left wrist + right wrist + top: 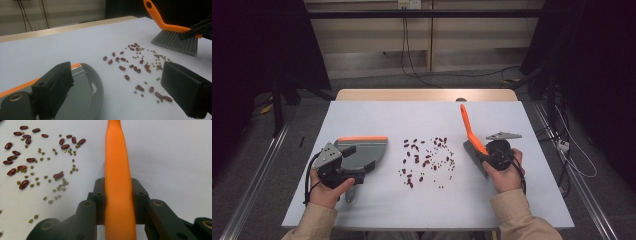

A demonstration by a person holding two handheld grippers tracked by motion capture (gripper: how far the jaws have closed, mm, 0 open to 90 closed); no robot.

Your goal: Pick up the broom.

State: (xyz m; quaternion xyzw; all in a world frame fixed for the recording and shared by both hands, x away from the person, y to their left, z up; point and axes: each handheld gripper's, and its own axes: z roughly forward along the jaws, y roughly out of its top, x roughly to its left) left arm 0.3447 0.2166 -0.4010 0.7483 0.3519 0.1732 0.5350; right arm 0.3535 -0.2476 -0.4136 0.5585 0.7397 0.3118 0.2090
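**Brush clamped, dustpan beside the spill**

Nearest, two sleeved forearms come in over the table's near edge. The left hand (328, 192) carries the left gripper (362, 172) low and level, pointed toward the table's middle; its jaws stand wide. In the left gripper view one black jaw lies over the dustpan (364, 152) and the other over bare table by the beans; whether they press on the pan I cannot tell. The dustpan is smooth grey plastic, flat on the table, with a curved rim and an orange strip along its far edge.

The right hand (504, 172) holds the right gripper (119, 195) with its jaws clamped tight on the brush (472, 137), their pads pressed on both sides of the smooth orange handle. The handle is a slim curved strip with a hanging hole at its tip and rises toward the far edge; the grey bristles fan down to the table surface, just right of the spill.

Between pan and brush lies the spill: glossy dark-red kidney beans (427, 160) mixed with small, dull green beans (58, 187), loosely scattered, touching neither tool.

The table (422, 117) is matt, pale grey-white, with a wooden strip at its far edge. Bare room lies beyond the spill and in front of it.
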